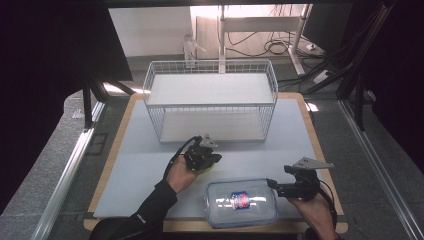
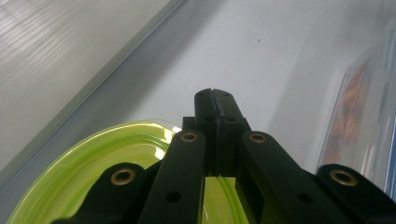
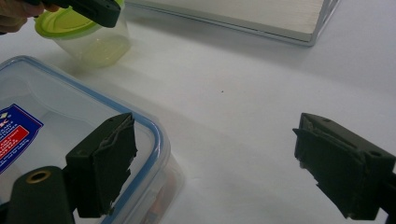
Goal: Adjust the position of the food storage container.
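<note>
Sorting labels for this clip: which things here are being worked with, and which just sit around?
In play:
- left gripper, above the green-lidded tub
- right gripper, beside the clear lidded box

Idle:
- wire shelf rack
- cables on the floor

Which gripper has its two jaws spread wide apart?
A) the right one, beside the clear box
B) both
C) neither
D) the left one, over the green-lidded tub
A: the right gripper stands with its jaws wide apart by the clear box, while the left gripper has its jaws pressed together.
</note>
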`<move>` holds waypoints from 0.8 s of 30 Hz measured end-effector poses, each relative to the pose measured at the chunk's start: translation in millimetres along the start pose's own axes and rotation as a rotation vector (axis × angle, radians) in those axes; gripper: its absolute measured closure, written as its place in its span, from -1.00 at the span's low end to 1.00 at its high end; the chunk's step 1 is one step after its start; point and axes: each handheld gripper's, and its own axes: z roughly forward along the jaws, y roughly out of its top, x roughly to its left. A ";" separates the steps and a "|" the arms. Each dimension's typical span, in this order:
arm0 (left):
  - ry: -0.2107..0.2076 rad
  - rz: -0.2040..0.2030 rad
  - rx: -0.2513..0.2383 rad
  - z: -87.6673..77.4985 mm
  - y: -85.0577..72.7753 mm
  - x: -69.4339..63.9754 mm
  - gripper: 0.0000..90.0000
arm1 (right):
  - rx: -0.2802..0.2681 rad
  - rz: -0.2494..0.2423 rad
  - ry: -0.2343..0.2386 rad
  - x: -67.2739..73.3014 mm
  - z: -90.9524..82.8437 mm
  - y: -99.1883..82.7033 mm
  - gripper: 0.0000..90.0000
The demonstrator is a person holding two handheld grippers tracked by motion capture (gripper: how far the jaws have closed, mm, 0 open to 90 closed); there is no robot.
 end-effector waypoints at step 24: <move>0.074 -0.084 0.003 -56.2 -60.2 33.7 1.00 | 0.003 0.006 -0.003 -0.3 0.6 -0.3 -0.71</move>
